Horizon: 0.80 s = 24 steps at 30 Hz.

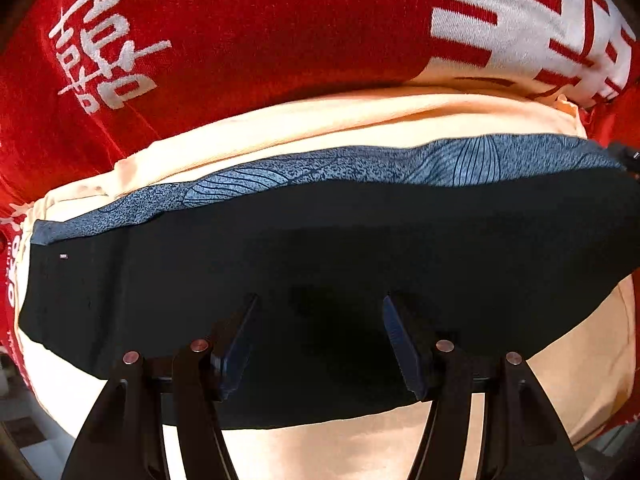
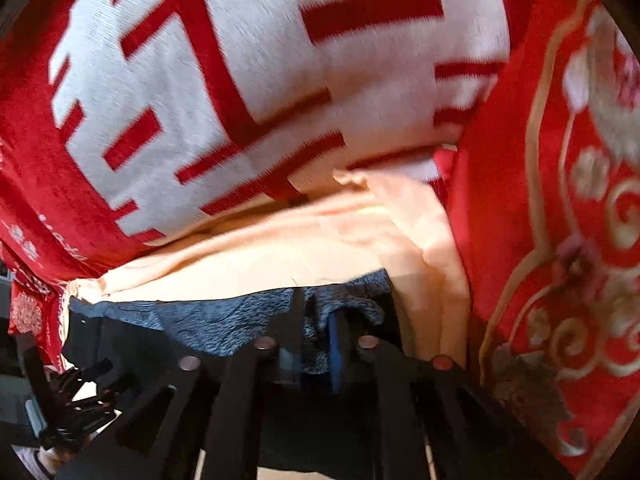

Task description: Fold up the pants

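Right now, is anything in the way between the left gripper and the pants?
Nothing visible. The left gripper is open right over the black pants, which lie on the peach cloth, with no other thing between them.

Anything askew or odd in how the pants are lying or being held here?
Mostly tidy: the black pants lie flat on peach cloth, the left gripper open above them. The right gripper has closed on the blue patterned edge, which bunches unevenly there. The right view is motion-blurred.
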### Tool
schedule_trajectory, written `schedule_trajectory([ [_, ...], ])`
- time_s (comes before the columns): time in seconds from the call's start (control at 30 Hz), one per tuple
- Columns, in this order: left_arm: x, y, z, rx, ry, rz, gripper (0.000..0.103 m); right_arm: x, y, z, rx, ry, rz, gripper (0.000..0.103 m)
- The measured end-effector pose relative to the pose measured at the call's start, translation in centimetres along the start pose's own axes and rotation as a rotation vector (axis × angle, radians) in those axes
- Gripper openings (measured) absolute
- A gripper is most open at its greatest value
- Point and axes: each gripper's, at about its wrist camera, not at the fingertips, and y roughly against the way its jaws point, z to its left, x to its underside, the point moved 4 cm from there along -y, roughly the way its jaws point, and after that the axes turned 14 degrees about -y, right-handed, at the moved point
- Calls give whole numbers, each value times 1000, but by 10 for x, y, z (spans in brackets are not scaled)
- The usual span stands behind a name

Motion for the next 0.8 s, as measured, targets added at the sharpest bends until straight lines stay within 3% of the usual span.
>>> schedule_trajectory([
  [0.03,-2,0,-1,-1,1,-2,64,1,6,1,-11,-8,-8,31],
  [0.07,-4,-1,-2,-1,3,-5,64,3,12,2,-16,-15,-15,52],
  [0.13,-9,-4,-7,0,-1,-5,64,11,23,3,16,-9,-56,86],
  [0.2,-12,-9,-12,-13,-17,-1,64,20,34,3,44,21,-95,87],
  [0.33,-13,-24,-15,-24,-7,20,64,36,39,-2,80,47,-59,83],
  [0.4,-15,-26,-15,-26,13,13,64,43,34,-6,93,56,-39,62],
  [0.43,-15,-27,-15,-27,17,12,64,45,26,-11,122,58,-16,44],
  [0.47,-16,-29,-15,-29,22,11,64,47,14,-16,149,46,14,36],
  [0.53,-21,-32,-14,-46,22,7,69,46,-11,-26,167,3,57,36],
  [0.57,-22,-34,-12,-70,23,4,80,43,-20,-31,186,2,62,31],
  [0.63,-32,-37,-6,-64,34,3,84,35,-28,-32,214,27,24,28],
  [0.7,-31,-34,1,-36,66,14,83,32,-25,-26,235,24,1,32],
  [0.8,-25,-22,13,-52,71,10,84,37,-9,-20,199,-14,-10,48],
])
